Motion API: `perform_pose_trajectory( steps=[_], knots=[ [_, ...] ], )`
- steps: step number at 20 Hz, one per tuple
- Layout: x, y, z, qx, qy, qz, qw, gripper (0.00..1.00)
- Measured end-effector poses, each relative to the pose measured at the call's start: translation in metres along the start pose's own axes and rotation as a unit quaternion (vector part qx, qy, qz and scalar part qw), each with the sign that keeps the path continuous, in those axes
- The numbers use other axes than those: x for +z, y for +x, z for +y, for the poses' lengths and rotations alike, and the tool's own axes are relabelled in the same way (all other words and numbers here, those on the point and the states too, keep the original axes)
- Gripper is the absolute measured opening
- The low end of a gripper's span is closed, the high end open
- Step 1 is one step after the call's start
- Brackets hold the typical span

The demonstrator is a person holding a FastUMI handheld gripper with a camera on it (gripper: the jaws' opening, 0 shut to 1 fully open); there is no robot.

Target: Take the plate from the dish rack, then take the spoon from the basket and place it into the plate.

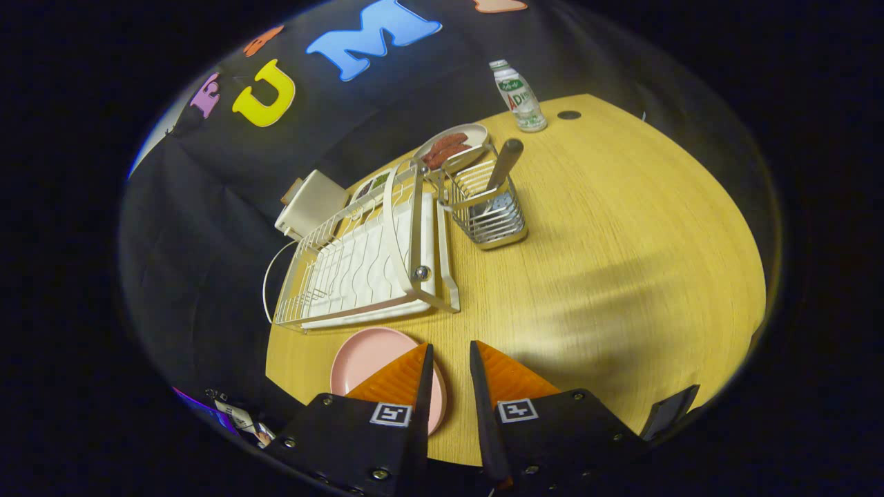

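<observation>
Pink plate (369, 362) lies flat at the table's (621, 276) near edge, beneath the empty, slightly parted claw (449, 359). Farther ahead, the spoon (503, 166) stands upright in the basket (487, 207).

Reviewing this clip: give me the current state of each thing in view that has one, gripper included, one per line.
Round pink plate: out of the rack, flat on the wooden table, partly under one finger.
White wire dish rack: no dishes in it.
Metal-handled spoon: upright in the wire basket.
Plastic bottle: upright, capped.
Gripper: fingers slightly apart, holding nothing.
</observation>
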State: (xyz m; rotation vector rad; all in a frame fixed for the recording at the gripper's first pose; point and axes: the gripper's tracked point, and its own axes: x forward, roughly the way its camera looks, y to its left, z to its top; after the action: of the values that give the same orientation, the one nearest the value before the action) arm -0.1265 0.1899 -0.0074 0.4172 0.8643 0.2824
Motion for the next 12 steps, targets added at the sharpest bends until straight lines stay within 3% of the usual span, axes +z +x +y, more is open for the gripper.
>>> perform_pose_trajectory(
  steps=[5,9,12],
  knots=[
    [0.044,-0.014,-0.01,-0.024,-0.06,-0.134,0.989,0.31],
    [0.078,-0.022,-0.022,-0.053,-0.116,-0.232,0.964,0.31],
    [0.095,-0.021,-0.032,-0.077,-0.151,-0.268,0.948,0.31]
  ],
)
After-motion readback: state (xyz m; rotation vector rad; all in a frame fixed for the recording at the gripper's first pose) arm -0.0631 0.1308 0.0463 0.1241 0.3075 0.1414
